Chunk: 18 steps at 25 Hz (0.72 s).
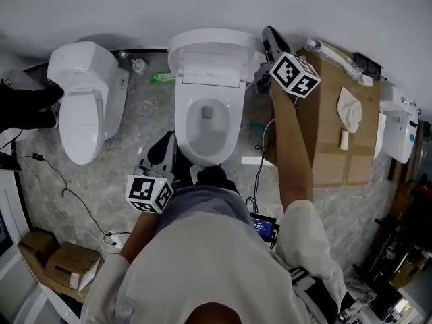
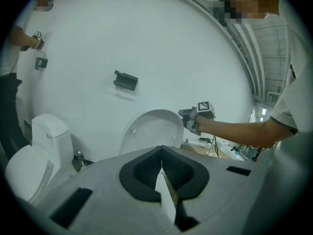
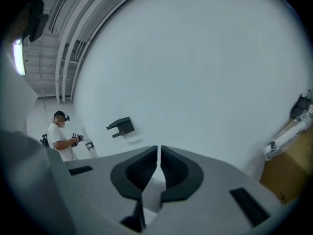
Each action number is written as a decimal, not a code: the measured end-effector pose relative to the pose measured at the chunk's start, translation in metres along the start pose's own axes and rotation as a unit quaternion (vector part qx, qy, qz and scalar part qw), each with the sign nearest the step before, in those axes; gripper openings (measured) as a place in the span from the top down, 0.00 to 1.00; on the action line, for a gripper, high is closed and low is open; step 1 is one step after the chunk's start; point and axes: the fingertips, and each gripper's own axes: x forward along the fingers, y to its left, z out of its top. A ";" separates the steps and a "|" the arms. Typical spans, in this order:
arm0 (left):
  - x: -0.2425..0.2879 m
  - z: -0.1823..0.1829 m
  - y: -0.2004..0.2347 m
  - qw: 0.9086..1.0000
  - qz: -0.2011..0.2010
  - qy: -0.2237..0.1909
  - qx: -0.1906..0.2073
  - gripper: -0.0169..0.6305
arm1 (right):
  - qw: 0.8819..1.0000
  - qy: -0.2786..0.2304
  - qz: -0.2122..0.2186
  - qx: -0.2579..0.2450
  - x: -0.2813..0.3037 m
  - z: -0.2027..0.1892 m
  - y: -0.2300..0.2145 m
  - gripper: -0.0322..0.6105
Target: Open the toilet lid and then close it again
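The white toilet (image 1: pixel 208 123) stands in the middle of the head view with its seat down and its lid (image 1: pixel 209 49) raised against the wall. My right gripper (image 1: pixel 270 46) is shut and empty, held high beside the lid's right edge; whether it touches the lid I cannot tell. In the left gripper view that gripper (image 2: pixel 188 119) shows next to the upright lid (image 2: pixel 151 131). The right gripper view has its shut jaws (image 3: pixel 159 153) against a bare white wall. My left gripper (image 1: pixel 158 160) hangs low at the bowl's front left, shut and empty (image 2: pixel 161 155).
A second white toilet (image 1: pixel 81 100) stands to the left, with a dark-clothed person (image 1: pixel 27 106) beside it. A large cardboard box (image 1: pixel 344 120) sits right of the toilet. Small boxes (image 1: pixel 57 262) and cables (image 1: pixel 67 187) lie on the floor at left. A black bracket (image 3: pixel 121 127) hangs on the wall.
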 end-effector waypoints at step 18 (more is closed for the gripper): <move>0.002 0.008 0.017 1.000 0.018 0.000 -0.004 0.96 | 0.977 0.117 0.149 -0.094 0.033 -0.010 0.033 0.69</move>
